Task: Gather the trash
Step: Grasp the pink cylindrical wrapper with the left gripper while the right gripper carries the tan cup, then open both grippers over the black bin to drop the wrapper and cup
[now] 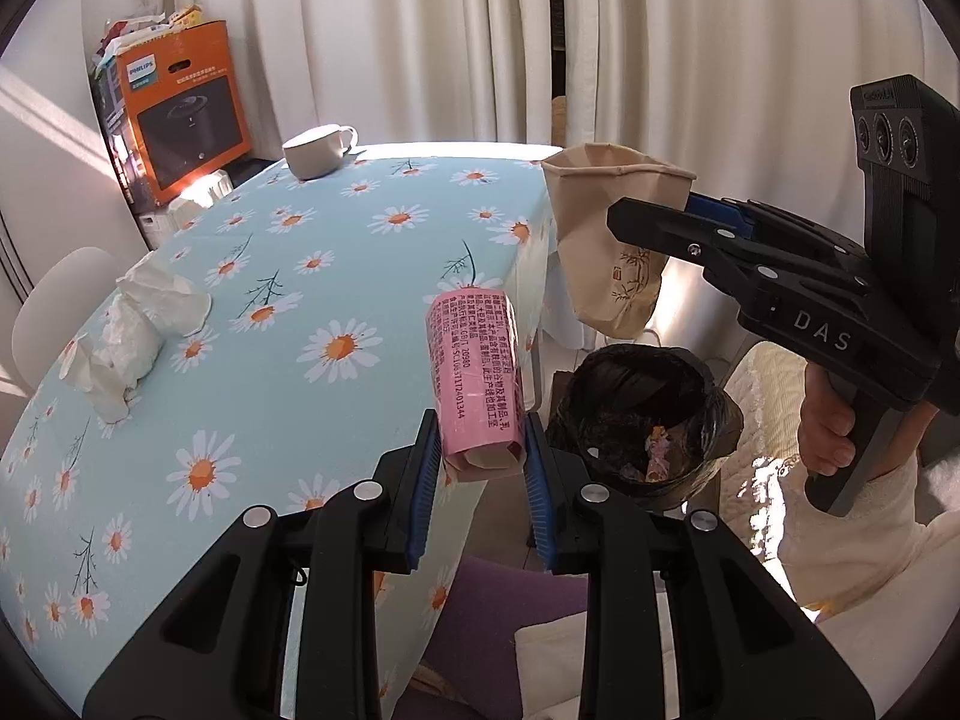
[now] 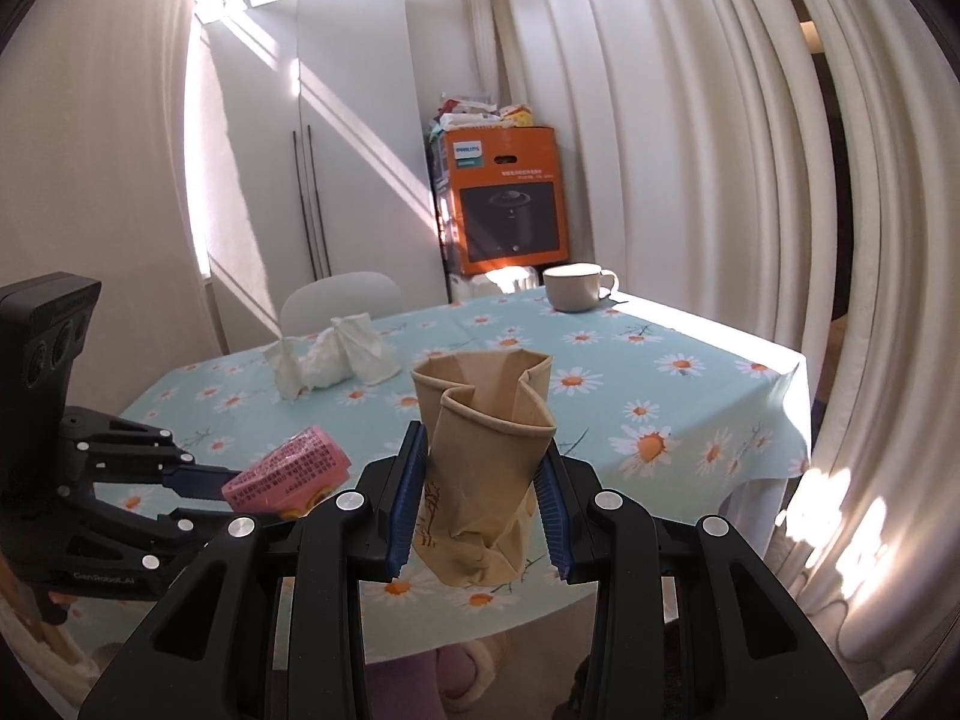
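Pink carton (image 1: 474, 384) sits clamped in the left gripper (image 1: 480, 468), long axis pointing away, beside the lined bin (image 1: 648, 414); dropping it in looks next.

From the right wrist, the right gripper (image 2: 483, 516) grasps a crumpled, upright brown cup (image 2: 480, 456) above the table (image 2: 690, 396).

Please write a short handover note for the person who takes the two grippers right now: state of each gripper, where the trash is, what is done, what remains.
Left gripper: shut on the pink printed paper cup, held at the table edge near the bin.
Right gripper: shut on the crushed brown paper cup, held in the air.
Black-lined trash bin: on the floor beside the daisy-print table; some scraps already lie inside.
Done: both cups picked up.
Left: drop both cups into the bin, then collect the crumpled white tissues on the table. The white mug is probably not trash.
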`<state>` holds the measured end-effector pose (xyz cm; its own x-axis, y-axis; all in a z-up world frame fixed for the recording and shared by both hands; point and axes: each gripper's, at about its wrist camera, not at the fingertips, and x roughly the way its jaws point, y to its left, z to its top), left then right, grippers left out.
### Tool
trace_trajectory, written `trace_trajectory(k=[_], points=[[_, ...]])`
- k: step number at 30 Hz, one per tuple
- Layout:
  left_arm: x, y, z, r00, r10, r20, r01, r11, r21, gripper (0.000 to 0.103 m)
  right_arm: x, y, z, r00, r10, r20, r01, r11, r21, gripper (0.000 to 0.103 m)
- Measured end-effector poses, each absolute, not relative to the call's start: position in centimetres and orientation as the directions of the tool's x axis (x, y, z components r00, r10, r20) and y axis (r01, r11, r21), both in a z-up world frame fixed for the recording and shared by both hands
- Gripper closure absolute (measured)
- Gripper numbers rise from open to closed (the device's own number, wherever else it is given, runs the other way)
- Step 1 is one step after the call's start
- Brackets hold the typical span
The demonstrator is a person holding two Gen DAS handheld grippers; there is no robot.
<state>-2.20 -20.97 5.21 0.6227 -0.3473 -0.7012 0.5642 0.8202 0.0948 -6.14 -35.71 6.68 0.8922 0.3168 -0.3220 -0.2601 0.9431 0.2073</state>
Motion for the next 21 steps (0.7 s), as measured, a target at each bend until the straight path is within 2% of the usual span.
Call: trace_trajectory(k=[9, 21], points=[[-0.4, -29.0, 2.4, 0.493, -0.37, -0.788, 0.7, 0.706, 0.107, 0.075, -7.0, -43.6, 2.0, 0.905, 0.175, -0.388, -0.08, 0.965, 0.248, 0.07], [3.7, -39.0, -5.6, 0.253, -0.321, -0.913, 0.837, 0.546, 0.04, 0.075, -5.4, -50.8, -8.2, 0.826, 0.056, -0.561, 0.123, 0.953, 0.275, 0.07]])
